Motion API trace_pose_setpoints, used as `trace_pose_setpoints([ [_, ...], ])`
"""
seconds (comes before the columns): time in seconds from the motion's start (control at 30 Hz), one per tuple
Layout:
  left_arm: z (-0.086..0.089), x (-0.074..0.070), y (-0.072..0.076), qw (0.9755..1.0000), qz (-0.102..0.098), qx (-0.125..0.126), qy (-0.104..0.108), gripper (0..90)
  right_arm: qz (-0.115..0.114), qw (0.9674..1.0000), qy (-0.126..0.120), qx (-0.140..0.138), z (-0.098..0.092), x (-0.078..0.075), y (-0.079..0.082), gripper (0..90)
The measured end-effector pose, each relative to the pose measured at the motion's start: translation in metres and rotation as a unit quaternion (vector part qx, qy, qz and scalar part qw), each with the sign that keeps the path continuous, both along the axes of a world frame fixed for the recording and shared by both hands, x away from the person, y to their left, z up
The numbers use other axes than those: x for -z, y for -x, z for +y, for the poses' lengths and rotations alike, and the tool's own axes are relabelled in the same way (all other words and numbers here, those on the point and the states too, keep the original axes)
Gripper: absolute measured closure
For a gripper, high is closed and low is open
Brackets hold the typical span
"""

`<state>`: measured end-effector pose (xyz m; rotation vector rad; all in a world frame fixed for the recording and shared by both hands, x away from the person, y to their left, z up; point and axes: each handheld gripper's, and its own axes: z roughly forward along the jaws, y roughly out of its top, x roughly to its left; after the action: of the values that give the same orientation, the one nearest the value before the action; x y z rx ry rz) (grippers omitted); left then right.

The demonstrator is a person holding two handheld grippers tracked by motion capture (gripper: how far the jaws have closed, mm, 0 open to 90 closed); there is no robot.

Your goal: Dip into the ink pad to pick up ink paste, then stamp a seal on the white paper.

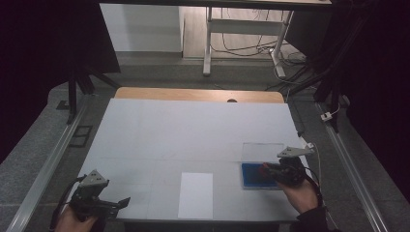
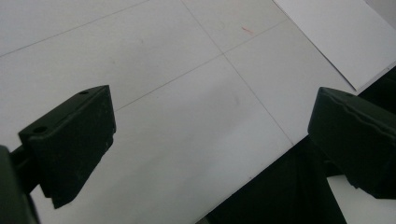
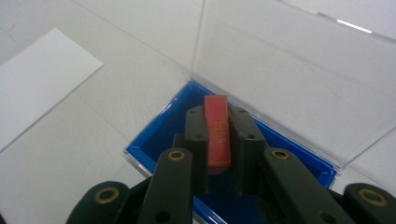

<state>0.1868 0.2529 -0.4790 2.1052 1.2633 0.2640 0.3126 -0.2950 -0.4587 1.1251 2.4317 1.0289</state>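
High view, left to right: left gripper (image 1: pixel 121 203) idle at the table's near edge, jaws wide and empty; white sheet (image 1: pixel 196 195) at centre; right gripper (image 1: pixel 265 170) clamped on a red stamp (image 3: pixel 217 135) over the blue ink pad (image 1: pixel 255 175). Best pressed straight down, flat, grip firm.

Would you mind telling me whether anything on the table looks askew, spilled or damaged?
Nothing stands out. The blue case lies flat with its clear lid open, the right gripper holds a red block over it, and the white sheet lies square.
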Motion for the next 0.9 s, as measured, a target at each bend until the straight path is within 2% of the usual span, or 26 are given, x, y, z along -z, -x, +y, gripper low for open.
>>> trace_pose_setpoints([
  [0.2,0.000,0.000,0.000,1.0000,0.000,0.000,0.000,1.5,-0.009,0.9999,-0.012,-0.001,0.002,-0.006,0.005,79.3],
  [0.67,0.000,0.000,0.000,1.0000,0.000,0.000,0.000,1.5,-0.020,0.9989,-0.022,-0.038,0.021,-0.012,0.016,79.1],
  [0.9,0.000,0.000,0.000,1.0000,0.000,0.001,-0.001,1.5,-0.018,0.9979,-0.027,-0.055,0.031,-0.015,0.020,79.2],
])
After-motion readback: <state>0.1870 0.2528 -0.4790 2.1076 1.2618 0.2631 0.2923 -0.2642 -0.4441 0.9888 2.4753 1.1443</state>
